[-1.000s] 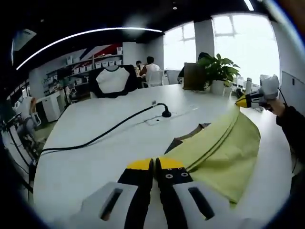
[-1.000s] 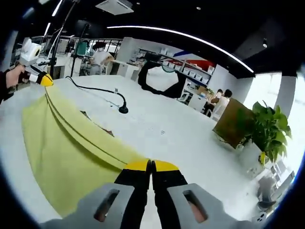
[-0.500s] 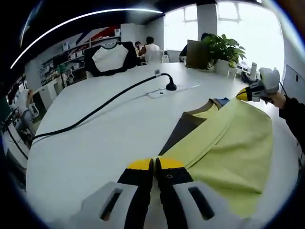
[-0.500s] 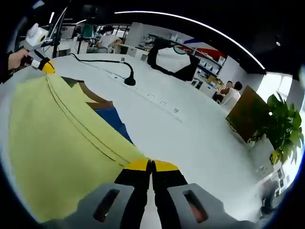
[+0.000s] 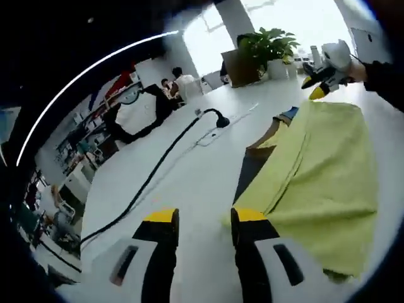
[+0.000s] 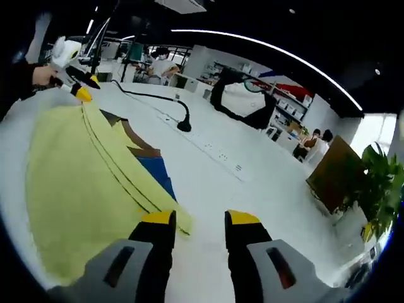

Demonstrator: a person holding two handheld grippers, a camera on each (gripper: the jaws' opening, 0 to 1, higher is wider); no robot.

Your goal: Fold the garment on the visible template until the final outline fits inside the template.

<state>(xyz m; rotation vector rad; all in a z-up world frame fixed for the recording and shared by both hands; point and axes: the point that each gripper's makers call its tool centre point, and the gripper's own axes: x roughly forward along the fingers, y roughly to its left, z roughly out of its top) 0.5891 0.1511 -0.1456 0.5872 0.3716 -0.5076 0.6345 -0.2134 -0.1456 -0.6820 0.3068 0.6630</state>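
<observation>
A yellow garment (image 5: 322, 177) lies folded on the white table, over a template whose brown (image 5: 247, 173) and blue (image 5: 289, 114) parts stick out from under it. My left gripper (image 5: 203, 218) stands open just off the garment's near corner, holding nothing. Far across the cloth the right gripper (image 5: 319, 88) shows in a person's hand. In the right gripper view the same yellow garment (image 6: 82, 183) covers the template, with brown (image 6: 136, 139) and blue (image 6: 154, 173) showing. My right gripper (image 6: 200, 219) is open beside the garment's corner. The left gripper (image 6: 79, 85) hovers at the far corner.
A black cable (image 5: 158, 167) runs across the table to a round grommet (image 5: 222, 122); the same cable (image 6: 148, 96) and a row of sockets (image 6: 221, 154) appear in the right gripper view. A potted plant (image 5: 268, 47) and a dark shirt (image 6: 243, 95) stand at the table's far edges.
Both grippers have opened and let go of the garment's corners. The yellow cloth now lies flat over the template. Both cameras have shifted and tilted.
</observation>
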